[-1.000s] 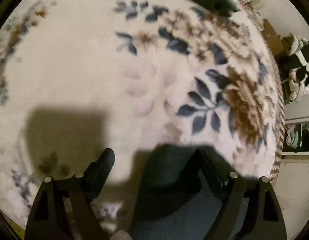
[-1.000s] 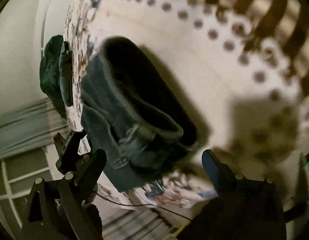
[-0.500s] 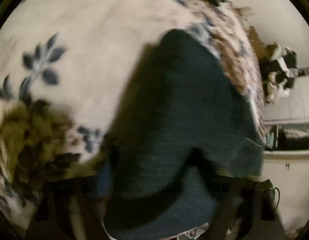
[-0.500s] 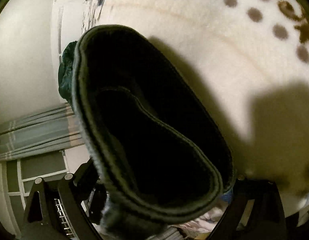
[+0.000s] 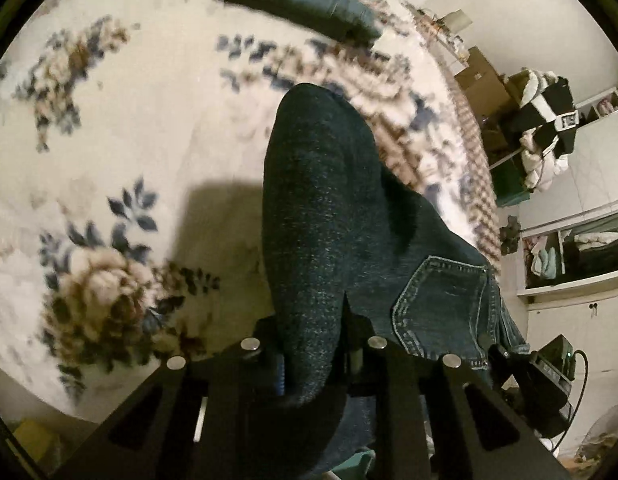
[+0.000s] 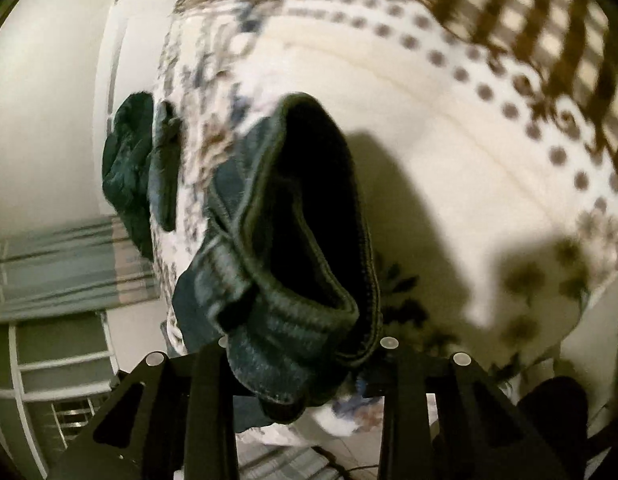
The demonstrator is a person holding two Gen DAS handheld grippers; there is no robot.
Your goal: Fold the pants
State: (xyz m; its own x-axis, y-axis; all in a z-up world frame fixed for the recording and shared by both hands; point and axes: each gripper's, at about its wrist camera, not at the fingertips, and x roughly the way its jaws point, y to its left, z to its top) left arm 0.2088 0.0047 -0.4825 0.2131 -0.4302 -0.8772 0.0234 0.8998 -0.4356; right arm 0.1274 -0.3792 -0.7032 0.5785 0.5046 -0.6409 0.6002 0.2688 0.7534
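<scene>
Both the left claw (image 5: 311, 354) and right claw (image 6: 305, 360) are matte black with silver screw heads.

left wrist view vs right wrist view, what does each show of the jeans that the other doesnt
Only the left wrist view shows the stitched back pocket of the dark blue denim jeans, plus a folded dark green garment farther up the bed. Only the right wrist view shows the jeans' open waistband and a crumpled dark green cloth at the bed's edge. Both show the jeans clamped in the jaws over the cream floral fleece blanket.
</scene>
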